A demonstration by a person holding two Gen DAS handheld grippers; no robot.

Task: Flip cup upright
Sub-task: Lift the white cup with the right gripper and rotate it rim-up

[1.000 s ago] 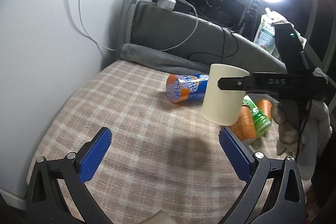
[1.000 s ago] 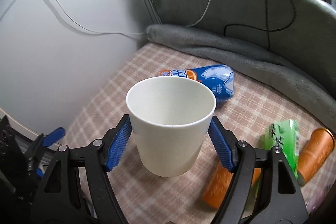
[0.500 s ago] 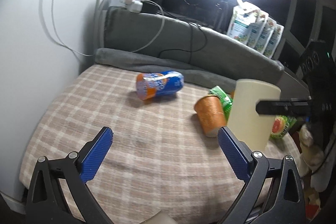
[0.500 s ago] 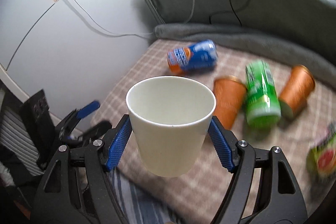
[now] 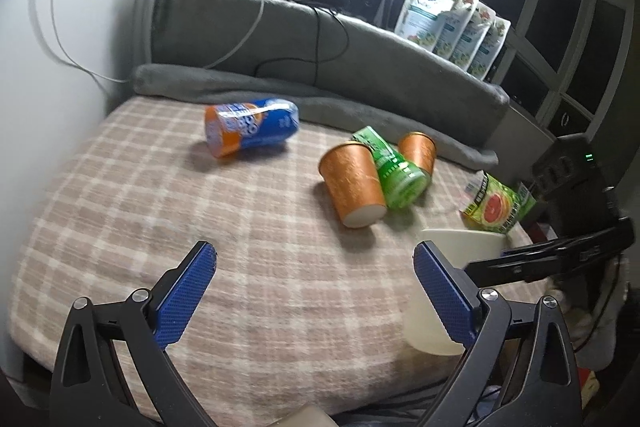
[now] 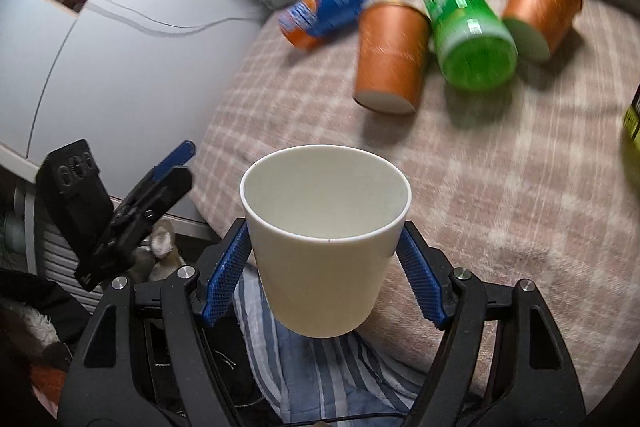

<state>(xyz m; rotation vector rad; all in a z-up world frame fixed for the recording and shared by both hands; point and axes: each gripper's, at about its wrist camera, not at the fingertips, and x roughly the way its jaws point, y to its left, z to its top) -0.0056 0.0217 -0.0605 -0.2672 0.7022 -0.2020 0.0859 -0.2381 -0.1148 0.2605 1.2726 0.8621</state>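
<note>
Jaws of my right gripper (image 6: 324,271) pinch the white cup (image 6: 325,239), mouth up, above the near edge of the plaid bed (image 6: 500,163). My left gripper (image 5: 316,291) hangs spread and empty. Beyond lie two orange cups (image 6: 390,57), a green can (image 6: 468,31) and a blue can (image 6: 324,11).

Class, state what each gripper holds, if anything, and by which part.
The right gripper clamps the cream paper cup by its side wall, below the rim. The left gripper holds nothing.
</note>
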